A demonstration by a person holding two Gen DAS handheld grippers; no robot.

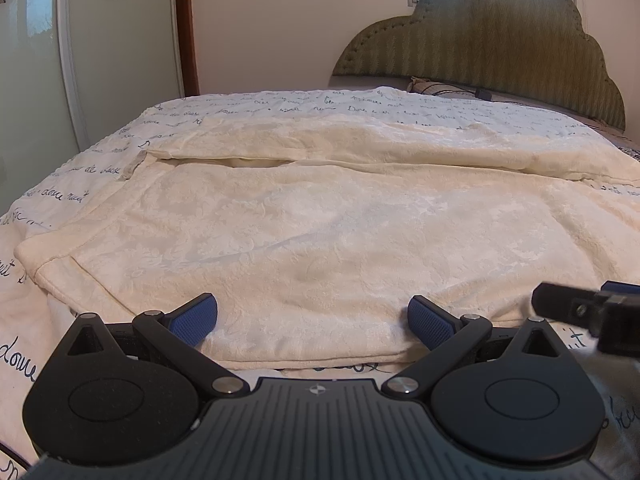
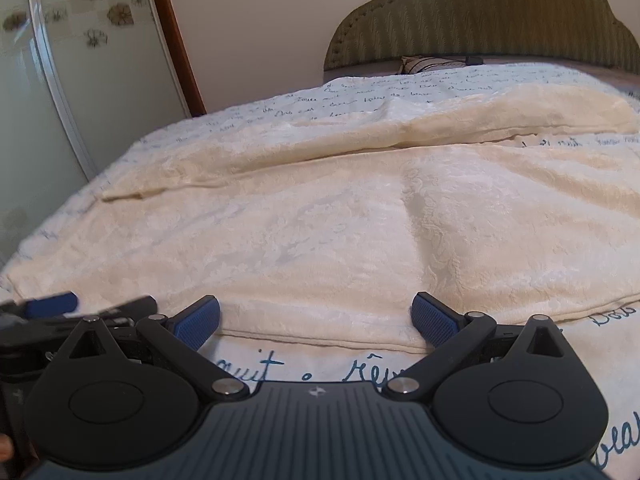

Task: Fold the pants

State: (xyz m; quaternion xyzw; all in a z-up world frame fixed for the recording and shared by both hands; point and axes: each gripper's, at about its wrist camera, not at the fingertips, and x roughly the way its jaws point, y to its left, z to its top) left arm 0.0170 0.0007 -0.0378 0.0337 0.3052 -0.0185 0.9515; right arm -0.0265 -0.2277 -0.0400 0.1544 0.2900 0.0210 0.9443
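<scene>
I saw the cream pants [image 1: 320, 232] spread flat on the script-printed bedspread [image 1: 72, 184], their near hem toward me and the green headboard [image 1: 488, 40] beyond. My left gripper [image 1: 313, 320] and right gripper [image 2: 316, 322] both gaped wide at that hem, holding nothing

Low side-by-side views (shared headboard [image 1: 480, 32])
</scene>
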